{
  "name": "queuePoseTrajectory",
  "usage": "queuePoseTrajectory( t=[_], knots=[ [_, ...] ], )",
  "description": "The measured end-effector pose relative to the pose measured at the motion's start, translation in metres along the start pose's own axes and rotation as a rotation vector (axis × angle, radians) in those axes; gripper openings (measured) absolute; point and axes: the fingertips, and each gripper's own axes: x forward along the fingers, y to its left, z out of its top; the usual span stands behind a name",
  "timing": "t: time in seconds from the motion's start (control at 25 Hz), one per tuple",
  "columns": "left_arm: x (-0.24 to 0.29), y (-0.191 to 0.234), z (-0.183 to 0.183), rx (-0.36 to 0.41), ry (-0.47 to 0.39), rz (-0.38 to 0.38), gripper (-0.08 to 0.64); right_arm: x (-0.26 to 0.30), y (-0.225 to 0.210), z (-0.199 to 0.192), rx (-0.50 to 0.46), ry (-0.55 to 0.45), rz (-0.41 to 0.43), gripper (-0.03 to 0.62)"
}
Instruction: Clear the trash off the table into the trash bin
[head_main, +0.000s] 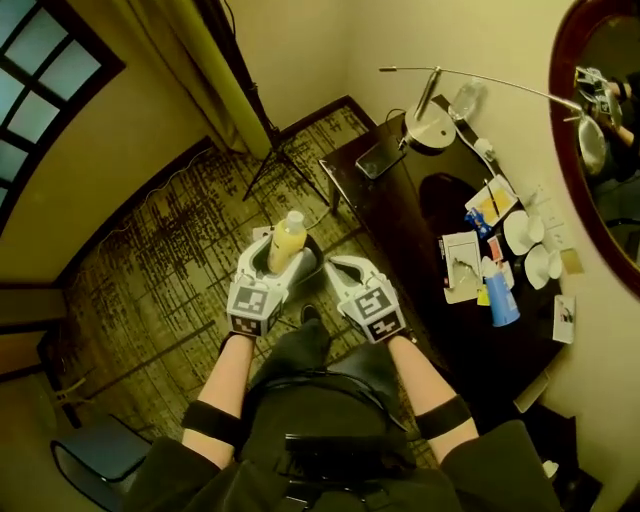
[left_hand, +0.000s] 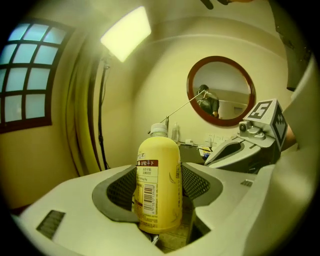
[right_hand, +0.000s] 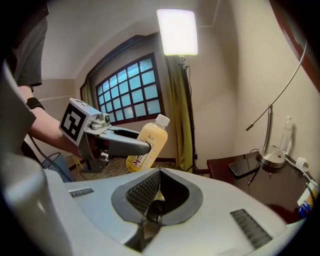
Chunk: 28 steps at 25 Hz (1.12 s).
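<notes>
While its mesh-padded jaws clamp a smooth yellow plastic bottle (left_hand: 160, 165) with a white cap, the left gripper (left_hand: 159, 189) hangs over a dark round bin (head_main: 316, 247). The right gripper (right_hand: 156, 192), at its 3 o'clock, has its jaws clenched on nothing.

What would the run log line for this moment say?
left claw: shut on yellow bottle | right claw: shut | table: paper litter on it
</notes>
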Motion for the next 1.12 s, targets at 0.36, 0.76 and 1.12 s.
queuePoseTrajectory(
  t=[0.36, 0.76, 1.12],
  knots=[
    [0.034, 0.038, -0.092, -0.102, 0.109, 0.080, 0.278, 0.080, 0.015, -0.065, -0.005, 0.165, 0.136, 0.021],
    [0.091, 0.075, -0.270, -0.225, 0.268, 0.138, 0.278, 0.184, -0.013, -0.196, 0.019, 0.289, 0.170, 0.021],
    [0.147, 0.116, -0.406, -0.283, 0.383, 0.146, 0.278, 0.294, -0.028, -0.309, 0.050, 0.383, 0.174, 0.020]
  ],
)
